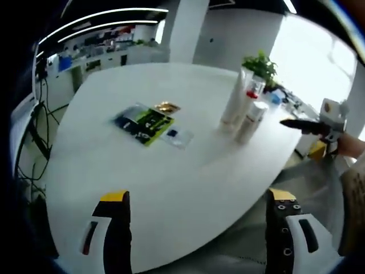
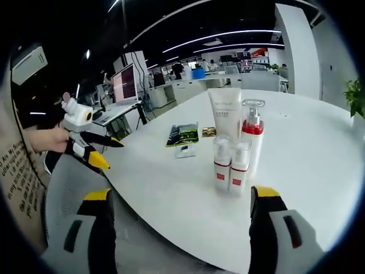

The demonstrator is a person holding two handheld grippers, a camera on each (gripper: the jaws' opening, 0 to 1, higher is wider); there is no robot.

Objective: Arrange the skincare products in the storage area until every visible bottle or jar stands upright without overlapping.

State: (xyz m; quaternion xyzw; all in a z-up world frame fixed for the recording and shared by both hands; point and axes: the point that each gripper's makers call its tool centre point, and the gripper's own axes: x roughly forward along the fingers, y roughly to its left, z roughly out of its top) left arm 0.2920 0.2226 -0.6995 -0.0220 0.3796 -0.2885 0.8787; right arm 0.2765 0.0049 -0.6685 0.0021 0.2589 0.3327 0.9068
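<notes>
Rising from the bottom of the left gripper view, the left gripper (image 1: 197, 228) has its two yellow-tipped jaws spread wide with nothing between them, poised over the near edge of the white table (image 1: 171, 171). The right gripper (image 2: 179, 225) likewise stands spread and unladen in the right gripper view, above that same table (image 2: 308, 148) and a grey chair back (image 2: 68, 188) at the lower left. Just past the right gripper's jaws, the skincare products cluster upright on the tabletop: two small pump bottles (image 2: 230, 165) with red labels stand side by side in front, a taller pump bottle (image 2: 253, 134) with a red collar and clear cap stands just behind them, and a white tube (image 2: 225, 114) stands on its cap at the back; they crowd each other in this view, so whether they touch cannot be told. From the left gripper view the same cluster (image 1: 244, 108) stands toward the far right part of the table. Farther along the table lie a green and black packet (image 1: 144, 123), a small clear sachet (image 1: 175, 136) beside it and a little gold sachet (image 1: 167, 107) beyond. A potted plant (image 1: 261, 65) stands behind the bottles, near a bright window. Desks and a lit monitor (image 2: 125, 83) fill the office beyond.
</notes>
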